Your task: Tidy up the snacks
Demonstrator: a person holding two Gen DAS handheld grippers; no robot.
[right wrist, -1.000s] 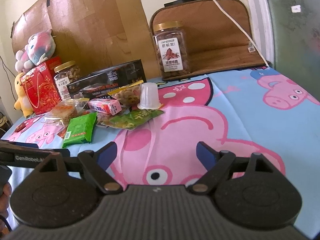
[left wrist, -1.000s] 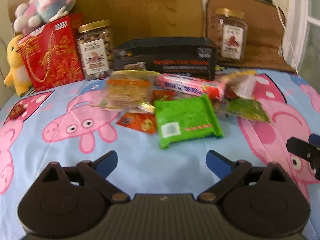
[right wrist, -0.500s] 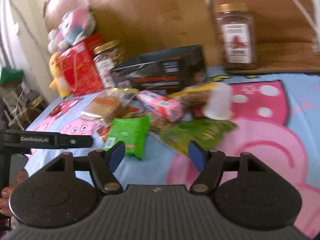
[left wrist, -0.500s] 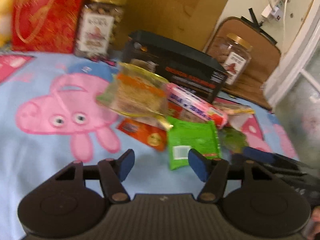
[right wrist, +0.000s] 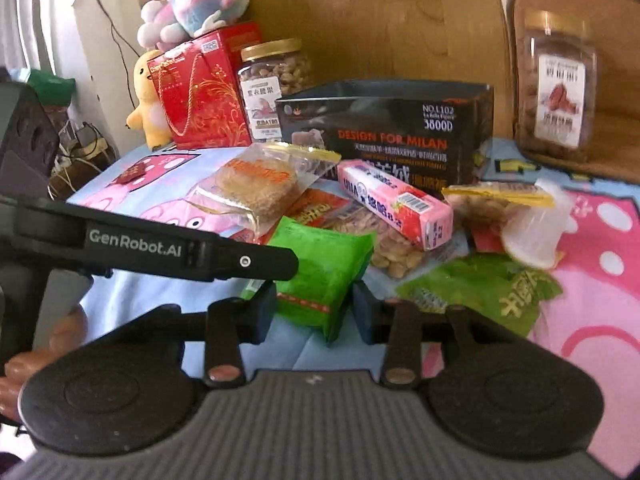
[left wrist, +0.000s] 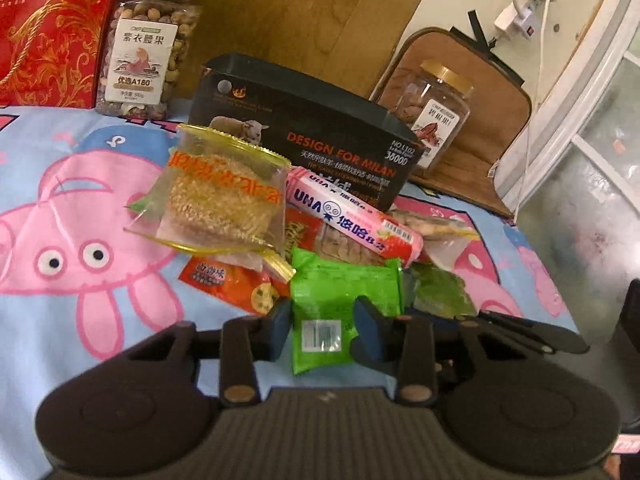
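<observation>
A pile of snacks lies on the pig-print cloth before an open black box (left wrist: 304, 140) (right wrist: 384, 128). A bright green packet (left wrist: 340, 300) (right wrist: 324, 272) is nearest. My left gripper (left wrist: 320, 326) is partly open with its fingers on either side of the packet's near end, not clamped. My right gripper (right wrist: 314, 312) is also partly open around the same packet from the other side. Behind lie a clear bag of crisp cake (left wrist: 224, 196), a pink UHA candy box (left wrist: 352, 216) (right wrist: 396, 204), an orange sachet (left wrist: 236, 288), a nut bag (right wrist: 392, 248) and a dark green packet (right wrist: 484, 292).
Two gold-lidded nut jars stand at the back, one at the left (left wrist: 152, 44) and one on a brown mat (left wrist: 436, 116). A red gift bag (right wrist: 200, 92) and plush toys (right wrist: 192, 4) stand far left. A clear jelly cup (right wrist: 532, 232) lies by the pile.
Both grippers have moved in toward the green packet and narrowed their fingers around it. The left gripper's arm now crosses the right wrist view.
</observation>
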